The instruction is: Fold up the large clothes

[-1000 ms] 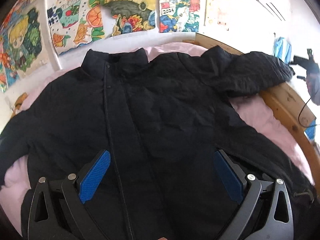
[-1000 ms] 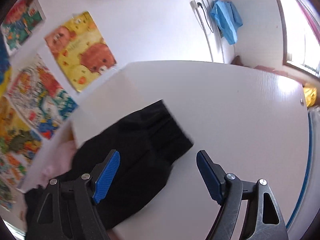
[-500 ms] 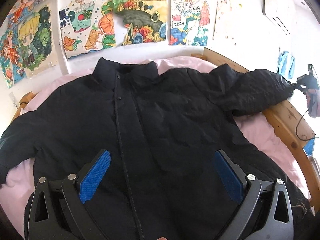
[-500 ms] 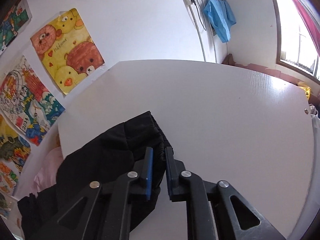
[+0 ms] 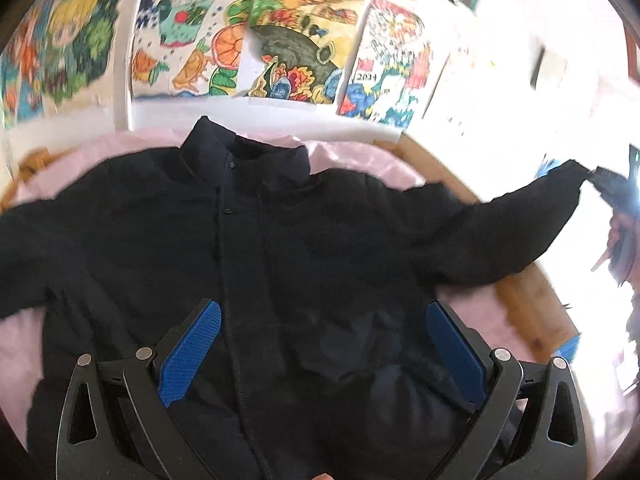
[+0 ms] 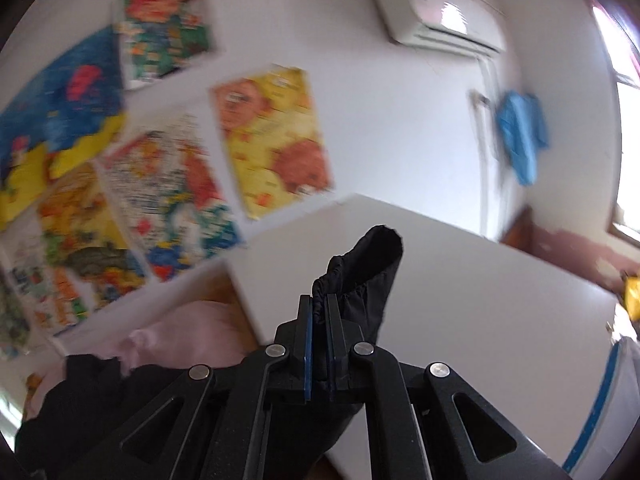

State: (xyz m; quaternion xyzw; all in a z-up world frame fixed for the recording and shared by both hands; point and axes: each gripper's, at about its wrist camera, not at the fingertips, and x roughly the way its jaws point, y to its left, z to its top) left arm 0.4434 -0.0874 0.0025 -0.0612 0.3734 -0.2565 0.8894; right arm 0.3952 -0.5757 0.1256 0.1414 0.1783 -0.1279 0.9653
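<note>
A large black jacket (image 5: pixel 280 248) lies face up on a pink sheet (image 5: pixel 360 156), collar toward the far wall. My left gripper (image 5: pixel 320 336) hovers open above the jacket's lower front, blue pads wide apart, nothing between them. The jacket's right sleeve (image 5: pixel 520 220) stretches up and out to the right, where its cuff meets my right gripper (image 5: pixel 600 174). In the right wrist view that gripper (image 6: pixel 319 312) is shut on the sleeve cuff (image 6: pixel 368 264), which is lifted off the white tabletop (image 6: pixel 480 320). The left sleeve runs out of the picture at the left.
A wooden bed frame (image 5: pixel 532 300) curves round the right side of the sheet. Colourful posters (image 5: pixel 288 40) cover the far wall. An air conditioner (image 6: pixel 432 12) and a blue cloth (image 6: pixel 520 136) hang on the wall beyond the white tabletop.
My right gripper went from wide open over the cuff to shut on it, then lifted it off the white tabletop. The sleeve now stretches upward. The left gripper rose and stayed open.
</note>
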